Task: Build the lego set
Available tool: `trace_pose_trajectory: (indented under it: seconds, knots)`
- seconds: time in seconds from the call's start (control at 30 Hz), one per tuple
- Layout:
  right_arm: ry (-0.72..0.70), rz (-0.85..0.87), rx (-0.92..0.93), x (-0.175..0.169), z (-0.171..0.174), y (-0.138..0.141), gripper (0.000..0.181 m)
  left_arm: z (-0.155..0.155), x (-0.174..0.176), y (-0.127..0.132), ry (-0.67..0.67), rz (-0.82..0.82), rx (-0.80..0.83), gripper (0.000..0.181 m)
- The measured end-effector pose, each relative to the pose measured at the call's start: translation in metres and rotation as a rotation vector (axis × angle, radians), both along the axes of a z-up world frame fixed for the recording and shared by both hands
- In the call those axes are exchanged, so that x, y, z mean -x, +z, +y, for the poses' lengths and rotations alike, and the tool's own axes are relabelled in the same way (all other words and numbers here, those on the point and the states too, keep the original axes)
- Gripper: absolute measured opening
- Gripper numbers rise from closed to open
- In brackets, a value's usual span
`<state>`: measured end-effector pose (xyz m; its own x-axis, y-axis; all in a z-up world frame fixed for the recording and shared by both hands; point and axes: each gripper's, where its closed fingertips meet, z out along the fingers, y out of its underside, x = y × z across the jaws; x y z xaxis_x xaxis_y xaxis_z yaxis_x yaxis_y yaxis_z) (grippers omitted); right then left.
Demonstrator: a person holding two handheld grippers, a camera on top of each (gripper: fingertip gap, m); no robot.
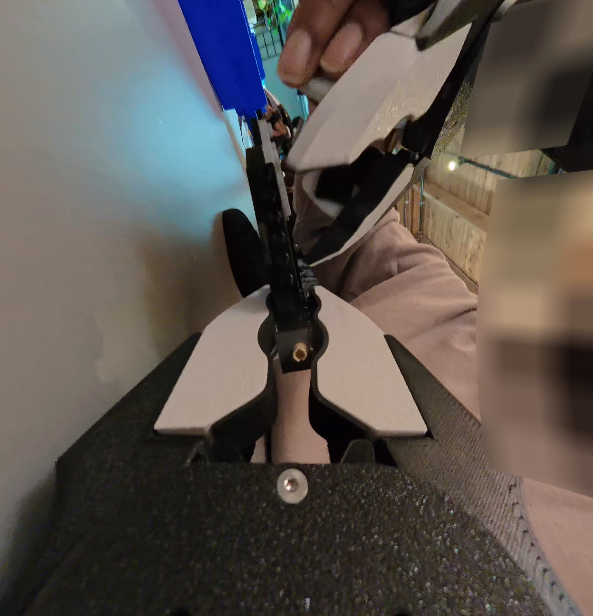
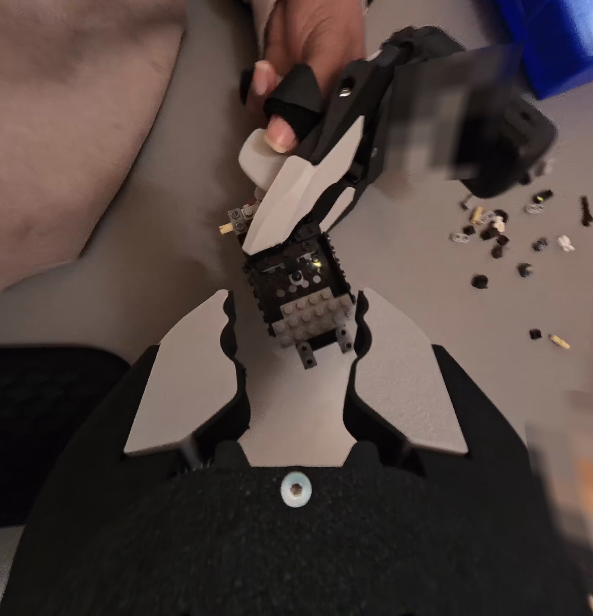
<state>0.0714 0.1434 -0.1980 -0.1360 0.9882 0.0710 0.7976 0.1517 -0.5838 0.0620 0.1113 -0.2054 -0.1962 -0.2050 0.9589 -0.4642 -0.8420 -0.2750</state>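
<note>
The lego build [image 2: 301,293] is a black open-topped box with a light grey studded plate at its near end, held above the grey table [image 2: 421,310]. In the left wrist view the build [image 1: 278,233] shows edge-on. My left gripper [image 1: 291,296] is shut on its near end. In the right wrist view the left gripper [image 2: 288,240] grips the build's far end, with a hand [image 2: 305,43] on its handle. My right gripper [image 2: 295,296] is open and empty, one finger on each side of the grey plate. It also shows open in the left wrist view [image 1: 301,213].
Several small loose lego pieces [image 2: 495,233] lie scattered on the table at the right. A blue box [image 2: 572,40] stands at the far right. A beige cloth [image 2: 65,133] covers the far left. A black textured mat [image 2: 38,416] lies at the near left. Left and right tips are no more than a few centimetres apart.
</note>
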Motion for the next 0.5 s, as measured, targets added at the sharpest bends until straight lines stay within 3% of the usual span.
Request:
trace_pose_trajectory:
  seconds: [0.13,0.27,0.4,0.5]
  knots:
    - [-0.207,0.186,0.038,-0.012,0.015,0.024,0.070,0.010,0.002,-0.002,0.057,0.005,0.018,0.016]
    - [-0.520,0.394,0.141,-0.028,0.025,0.028,0.067,0.014,0.004,0.003,0.078,-0.020,-0.009,0.016]
    - [-0.798,0.659,0.472,-0.026,0.016,0.013,0.064,0.015,0.005,0.006,0.090,-0.035,-0.037,0.016]
    - [-0.911,0.795,0.641,-0.022,0.012,0.003,0.059,0.015,0.005,0.010,0.097,-0.051,-0.057,0.017]
